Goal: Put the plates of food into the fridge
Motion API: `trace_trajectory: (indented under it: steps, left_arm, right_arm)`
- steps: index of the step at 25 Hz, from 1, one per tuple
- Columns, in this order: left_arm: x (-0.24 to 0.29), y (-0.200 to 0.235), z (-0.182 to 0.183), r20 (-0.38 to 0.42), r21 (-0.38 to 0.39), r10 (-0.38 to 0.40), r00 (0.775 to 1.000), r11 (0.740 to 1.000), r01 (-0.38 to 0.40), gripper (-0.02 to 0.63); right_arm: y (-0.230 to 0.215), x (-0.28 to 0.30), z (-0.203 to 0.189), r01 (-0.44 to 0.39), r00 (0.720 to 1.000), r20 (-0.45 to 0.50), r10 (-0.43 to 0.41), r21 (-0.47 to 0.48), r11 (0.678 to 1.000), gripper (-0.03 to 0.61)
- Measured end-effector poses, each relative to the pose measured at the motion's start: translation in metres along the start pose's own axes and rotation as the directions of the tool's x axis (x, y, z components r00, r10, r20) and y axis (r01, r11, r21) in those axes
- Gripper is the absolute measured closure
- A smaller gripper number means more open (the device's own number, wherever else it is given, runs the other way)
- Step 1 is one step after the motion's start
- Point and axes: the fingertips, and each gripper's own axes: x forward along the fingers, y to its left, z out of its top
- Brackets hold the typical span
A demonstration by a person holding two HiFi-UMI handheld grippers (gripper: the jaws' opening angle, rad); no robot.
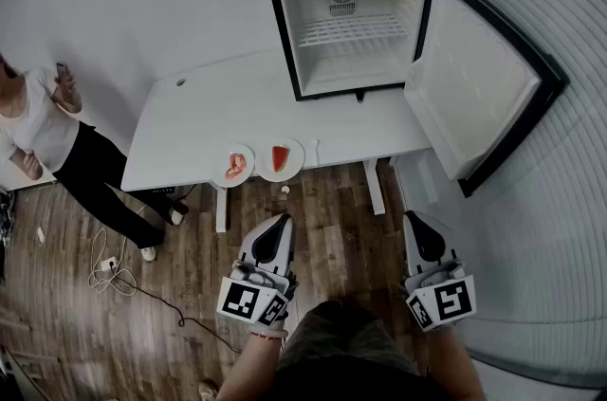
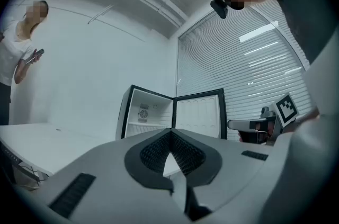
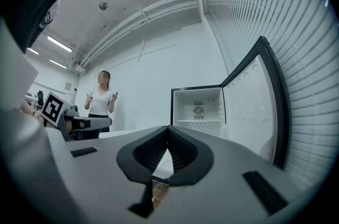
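Fingers of left gripper (image 1: 278,221) and right gripper (image 1: 418,217) are shut, empty; they should be opened before a plate (image 1: 281,158) on the counter (image 1: 190,119) is approached.

Office-like room, white desk (image 1: 190,129), mini fridge (image 1: 353,34), window blinds (image 3: 265,6), power strip (image 1: 107,264) on wood floor (image 1: 327,224)

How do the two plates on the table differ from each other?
The left plate carries pale pink-orange food; the right plate carries a red slice. The right plate looks slightly bigger than the left plate. The right plate lies nearer the open fridge, the left plate farther from it. Both are white, round, and sit side by side at the front edge of the table.
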Motion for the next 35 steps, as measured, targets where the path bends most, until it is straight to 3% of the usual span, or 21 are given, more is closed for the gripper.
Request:
trace_trajectory:
  steps: [9, 19, 28, 35]
  left_arm:
    - [0.001, 0.007, -0.005, 0.001, -0.011, 0.033, 0.999, 0.999, -0.033, 0.607]
    - [-0.012, 0.020, -0.022, -0.012, -0.032, 0.085, 0.996, 0.996, -0.085, 0.607]
    - [-0.004, 0.083, -0.038, -0.026, -0.008, 0.119, 0.992, 0.993, -0.120, 0.607]
    - [0.020, 0.145, -0.062, -0.065, -0.037, 0.091, 0.994, 0.995, -0.094, 0.607]
  right_arm:
    - [0.004, 0.007, -0.005, -0.018, 1.000, -0.005, 0.018, -0.027, 0.999, 0.574]
    - [0.045, 0.026, -0.029, -0.132, 0.990, -0.052, 0.130, -0.035, 0.991, 0.574]
    - [0.084, 0.094, -0.075, -0.137, 0.982, -0.128, 0.142, 0.047, 0.990, 0.572]
    - [0.109, 0.164, -0.120, -0.085, 0.965, -0.232, 0.120, 0.155, 0.984, 0.572]
